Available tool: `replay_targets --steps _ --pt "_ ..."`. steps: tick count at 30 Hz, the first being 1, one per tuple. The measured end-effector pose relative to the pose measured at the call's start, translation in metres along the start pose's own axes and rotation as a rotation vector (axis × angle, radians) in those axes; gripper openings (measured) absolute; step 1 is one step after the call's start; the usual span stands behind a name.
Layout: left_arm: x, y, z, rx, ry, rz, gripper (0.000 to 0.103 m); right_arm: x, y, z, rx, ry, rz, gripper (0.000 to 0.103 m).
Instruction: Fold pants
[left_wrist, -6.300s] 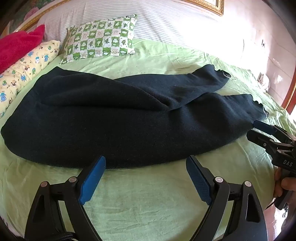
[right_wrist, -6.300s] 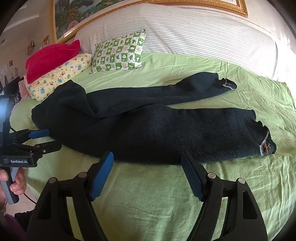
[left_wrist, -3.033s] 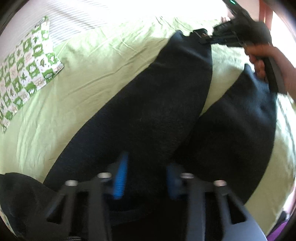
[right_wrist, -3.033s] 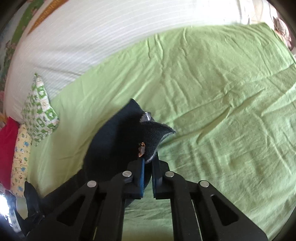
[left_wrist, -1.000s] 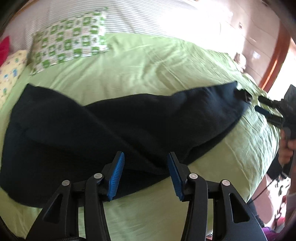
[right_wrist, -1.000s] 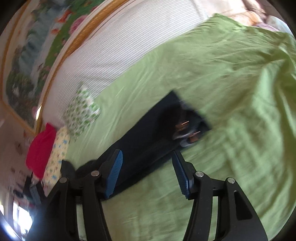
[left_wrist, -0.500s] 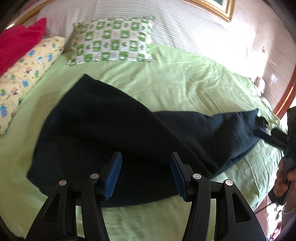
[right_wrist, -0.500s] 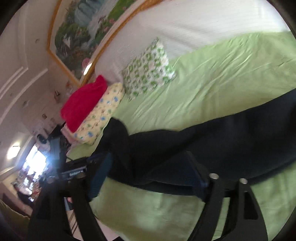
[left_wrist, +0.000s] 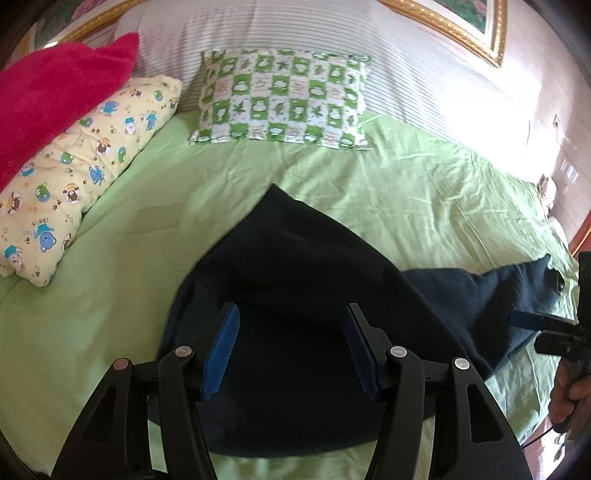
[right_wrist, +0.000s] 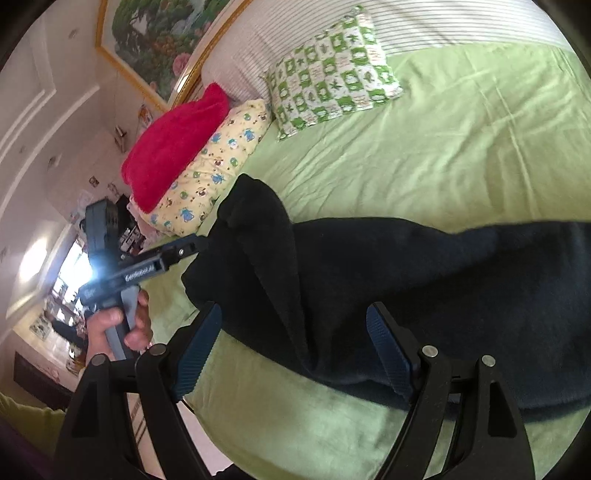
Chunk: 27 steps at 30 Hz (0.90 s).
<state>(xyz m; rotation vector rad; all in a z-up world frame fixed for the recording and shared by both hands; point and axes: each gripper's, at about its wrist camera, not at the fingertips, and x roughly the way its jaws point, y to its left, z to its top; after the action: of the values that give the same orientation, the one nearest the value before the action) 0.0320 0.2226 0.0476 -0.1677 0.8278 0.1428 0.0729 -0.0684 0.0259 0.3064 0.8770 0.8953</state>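
Note:
The dark navy pants (left_wrist: 295, 280) lie on the green bed sheet (left_wrist: 406, 184), one leg folded over the other, leg ends pointing right. My left gripper (left_wrist: 290, 349) is open and empty, hovering over the waist end. My right gripper (right_wrist: 293, 352) is open and empty over the pants (right_wrist: 424, 280) near the waist. The right wrist view shows the left gripper (right_wrist: 184, 251) from the side by the waist edge. The left wrist view shows the right gripper (left_wrist: 535, 321) at the far right near the leg ends.
A green checked pillow (left_wrist: 284, 99), a yellow cartoon pillow (left_wrist: 81, 162) and a red blanket (left_wrist: 55, 96) lie at the head of the bed. A striped headboard (left_wrist: 388, 59) stands behind. The bed's front edge (right_wrist: 258, 435) drops to the floor.
Both grippers have swung left toward the waist end of the pants. The left gripper has moved closer over the fabric. Both stay open and empty.

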Motion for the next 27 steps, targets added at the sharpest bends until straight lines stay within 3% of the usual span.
replay_targets --steps 7,13,18,21,23,27 --pt "0.017 0.019 0.023 0.025 0.029 0.007 0.064 0.024 0.003 0.013 -0.037 0.046 -0.015 0.081" --pt "0.039 0.029 0.052 0.114 0.038 -0.058 0.066 0.044 0.006 0.021 -0.064 0.090 -0.010 0.081" --pt "0.064 0.033 0.072 0.172 0.113 -0.150 0.069 0.060 0.008 0.027 -0.085 0.117 -0.012 0.081" --pt "0.079 0.032 0.079 0.189 0.141 -0.158 0.069 0.072 0.010 0.032 -0.097 0.133 -0.013 0.081" --pt "0.088 0.033 0.082 0.184 0.161 -0.171 0.067 0.079 0.014 0.035 -0.112 0.143 -0.008 0.072" --pt "0.097 0.033 0.080 0.179 0.187 -0.205 0.039 0.097 0.020 0.037 -0.140 0.181 -0.007 0.046"
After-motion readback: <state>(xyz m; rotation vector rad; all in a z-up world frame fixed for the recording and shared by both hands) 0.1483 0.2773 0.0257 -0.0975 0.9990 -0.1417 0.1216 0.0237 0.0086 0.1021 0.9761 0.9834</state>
